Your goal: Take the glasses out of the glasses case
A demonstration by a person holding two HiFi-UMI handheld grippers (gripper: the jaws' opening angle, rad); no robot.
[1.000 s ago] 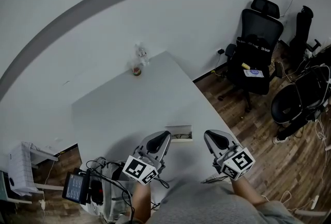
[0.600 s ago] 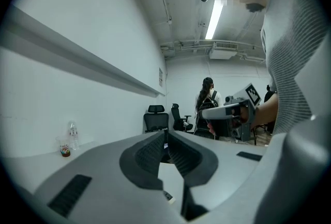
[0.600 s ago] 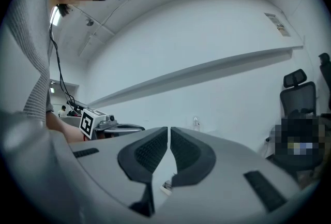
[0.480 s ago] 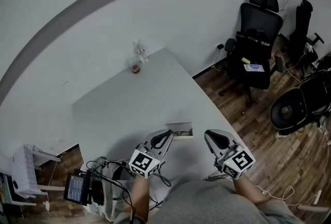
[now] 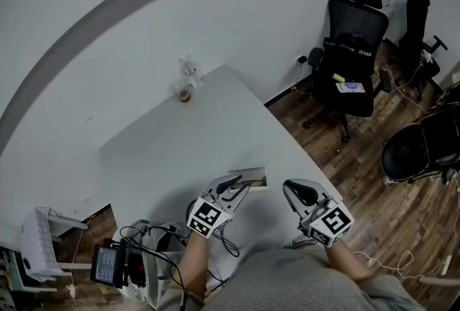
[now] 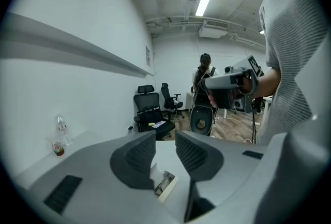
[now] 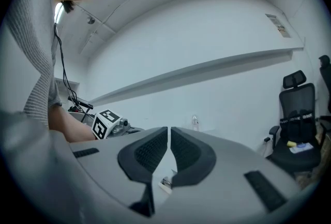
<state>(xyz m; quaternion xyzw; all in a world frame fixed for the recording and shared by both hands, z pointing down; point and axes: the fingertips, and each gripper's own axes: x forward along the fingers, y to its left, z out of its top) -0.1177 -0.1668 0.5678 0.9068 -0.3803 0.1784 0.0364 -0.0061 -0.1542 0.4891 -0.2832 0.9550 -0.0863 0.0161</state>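
— White worktop point(image 5: 180, 151) underneath. Nearest to the body?

— Left tongs point(image 5: 233, 189) over the near edge, jaws spread with a clear gap, empty. Right tongs point(image 5: 297, 195) alongside to the right, jaws pressed almost together, only a thin slit, gripping nothing.

— Whereabouts of the glasses case point(image 5: 251, 177)?

— Lying open on the worktop just ahead of the left tongs, visible through their gap. Something dark inside, too small to tell.

— Farther off?

— Clear bottle point(image 5: 188, 72) and small jar point(image 5: 185, 95) at the far corner, against the white wall point(image 5: 129, 29). Black office chair point(image 5: 353, 36) on wood floor point(image 5: 359, 159), off right.
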